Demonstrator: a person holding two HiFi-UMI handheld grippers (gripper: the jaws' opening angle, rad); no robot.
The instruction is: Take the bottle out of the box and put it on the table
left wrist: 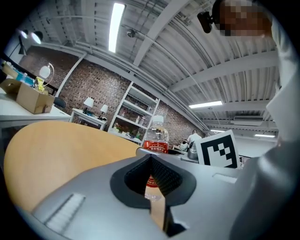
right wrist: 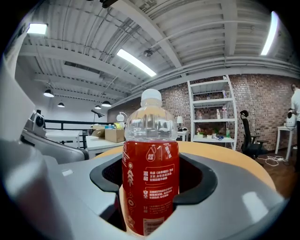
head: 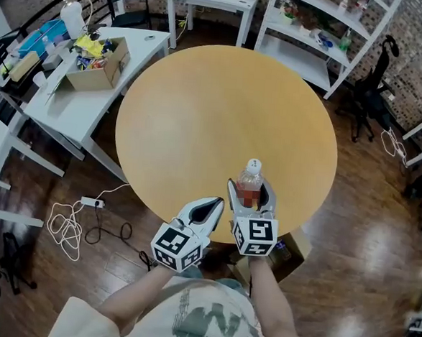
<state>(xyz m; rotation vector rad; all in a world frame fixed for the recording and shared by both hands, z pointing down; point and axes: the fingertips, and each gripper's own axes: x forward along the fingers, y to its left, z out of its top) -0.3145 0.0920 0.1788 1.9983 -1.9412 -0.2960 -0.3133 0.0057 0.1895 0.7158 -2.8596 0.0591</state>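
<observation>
Your right gripper is clenched on the bottle: in the right gripper view the two jaws press the red label from both sides, on the lower half of the bottle. The bottle stands upright. Its long axis is vertical, with the white cap pointing up and the base down between the jaws. The part under the cap is clear and the rest is red (liquid or label, I cannot separate them everywhere). You hold it over the near edge of the round table, on the side closest to your body. Whether its base touches the wood I cannot tell, because the jaws cover it.

Your left gripper is just beside the right one, on its left, also at the near edge of the table. Its jaws are closed together on nothing. In the left gripper view the bottle shows only behind them, through the notch in the jaws and above them.

The box lies on the floor, partly under the table edge, to the right of your right arm and lower than the bottle. Well apart, at the far left, a white desk carries a carton with mixed things in it. A power strip lies on the floor to your left
</observation>
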